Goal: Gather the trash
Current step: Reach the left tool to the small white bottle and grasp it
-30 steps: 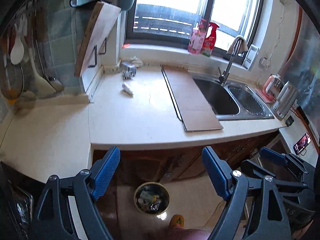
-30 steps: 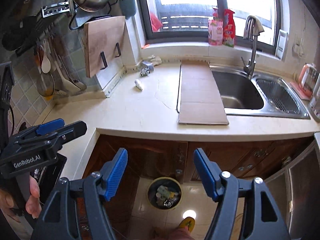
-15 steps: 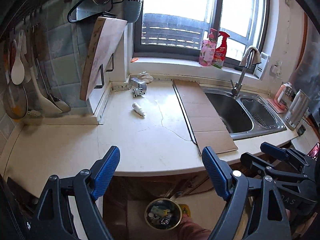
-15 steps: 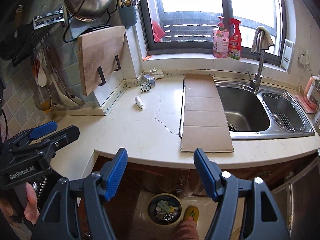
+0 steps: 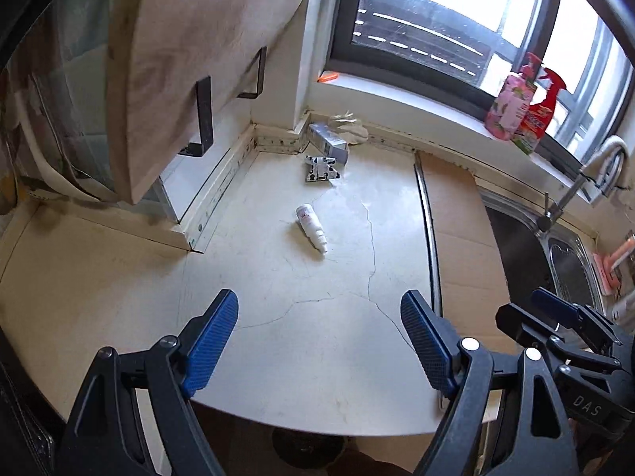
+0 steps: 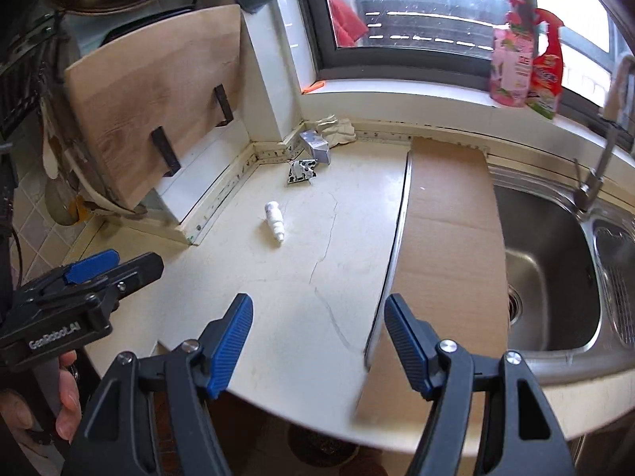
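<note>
Two grippers: left gripper (image 5: 319, 331) and right gripper (image 6: 317, 335), jaws apart, nothing between.
Small white bottle (image 5: 311, 228): lying on countertop (image 5: 317, 357), well beyond both jaws.

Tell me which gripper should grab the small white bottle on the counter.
Left, probably. The white bottle lies almost straight ahead of the open left gripper; from the right gripper, also open, it sits off to the left.
</note>
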`<state>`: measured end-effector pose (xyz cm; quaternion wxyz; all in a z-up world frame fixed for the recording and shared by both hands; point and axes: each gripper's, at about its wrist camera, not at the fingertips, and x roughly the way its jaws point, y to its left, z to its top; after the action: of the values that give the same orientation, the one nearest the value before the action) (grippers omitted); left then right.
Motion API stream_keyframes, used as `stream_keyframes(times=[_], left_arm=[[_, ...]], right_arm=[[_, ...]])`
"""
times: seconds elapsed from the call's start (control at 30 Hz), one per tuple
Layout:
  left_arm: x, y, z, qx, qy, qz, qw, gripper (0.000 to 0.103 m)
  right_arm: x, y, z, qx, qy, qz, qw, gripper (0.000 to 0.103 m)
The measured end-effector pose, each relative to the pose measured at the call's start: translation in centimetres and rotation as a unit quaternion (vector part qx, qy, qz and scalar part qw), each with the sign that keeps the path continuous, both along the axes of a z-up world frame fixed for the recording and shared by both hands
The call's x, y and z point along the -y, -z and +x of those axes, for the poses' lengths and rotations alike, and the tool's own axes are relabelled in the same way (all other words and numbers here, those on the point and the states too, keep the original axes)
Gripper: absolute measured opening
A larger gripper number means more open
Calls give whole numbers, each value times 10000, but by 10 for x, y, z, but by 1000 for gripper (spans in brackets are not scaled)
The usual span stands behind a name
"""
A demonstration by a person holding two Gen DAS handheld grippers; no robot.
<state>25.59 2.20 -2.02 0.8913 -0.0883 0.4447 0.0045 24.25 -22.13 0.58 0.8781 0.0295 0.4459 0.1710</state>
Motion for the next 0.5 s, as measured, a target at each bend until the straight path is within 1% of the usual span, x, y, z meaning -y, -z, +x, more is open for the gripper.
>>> stream_keyframes(times=[0.17,0.27,0.33,0.37,0.43,0.5], left_arm=[[-2,39,66,-288,-408,-48,9987,82],[-2,64,103,-425,-667,-7,9969,76],[-3,79,124,-523,-831,-44,9952,71],[-3,85,132,-558,-887,-66,9945,69],[-7,100,151,-690,-1054,-123,9920,62],[-8,112,164,-807,-1152,-215,9898,58]], right_arm=[[8,15,75,-66,-129,35,9999,69],[6,33,117,-205,-202,46,9996,69],[2,48,145,-377,-251,59,9990,68],[1,53,157,-450,-280,87,9986,67],[-6,65,179,-598,-343,134,9975,66],[-12,73,195,-662,-389,159,9969,65]])
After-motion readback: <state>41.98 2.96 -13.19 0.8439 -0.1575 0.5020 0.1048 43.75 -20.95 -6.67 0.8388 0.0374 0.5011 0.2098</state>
